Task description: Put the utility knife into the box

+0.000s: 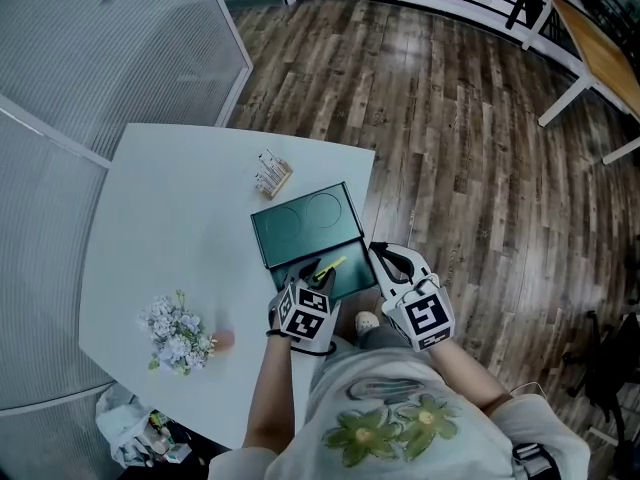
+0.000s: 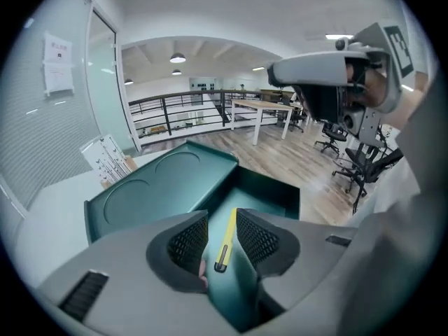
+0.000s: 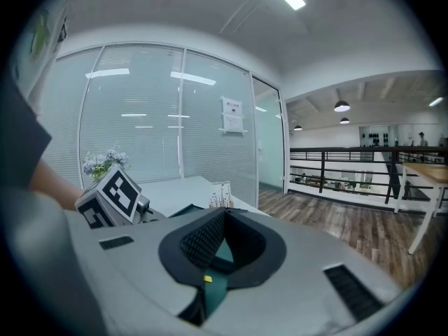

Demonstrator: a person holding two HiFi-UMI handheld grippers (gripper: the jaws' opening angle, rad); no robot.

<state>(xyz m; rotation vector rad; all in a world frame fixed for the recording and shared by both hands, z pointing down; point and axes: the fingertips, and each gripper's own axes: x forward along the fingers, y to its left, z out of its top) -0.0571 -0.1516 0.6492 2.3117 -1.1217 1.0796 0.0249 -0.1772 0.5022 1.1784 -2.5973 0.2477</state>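
The dark green box [image 1: 352,276] lies open near the table's front edge, with its lid [image 1: 305,218] laid flat behind it. The yellow utility knife [image 1: 331,266] rests inside the box tray. My left gripper [image 1: 306,281] hovers at the tray's near left, open, and the knife [image 2: 225,238] lies loose below the gap between its pads [image 2: 190,242]. My right gripper [image 1: 380,256] is at the box's right rim with its tips together [image 3: 221,215]. I cannot tell whether it pinches the rim. Green box floor [image 3: 222,252] shows behind those tips.
A small wooden stand with cards [image 1: 272,174] sits behind the lid. A bunch of pale flowers [image 1: 178,334] and a pink object [image 1: 225,340] lie at the table's left front. Glass partitions bound the left side. Wooden floor lies to the right.
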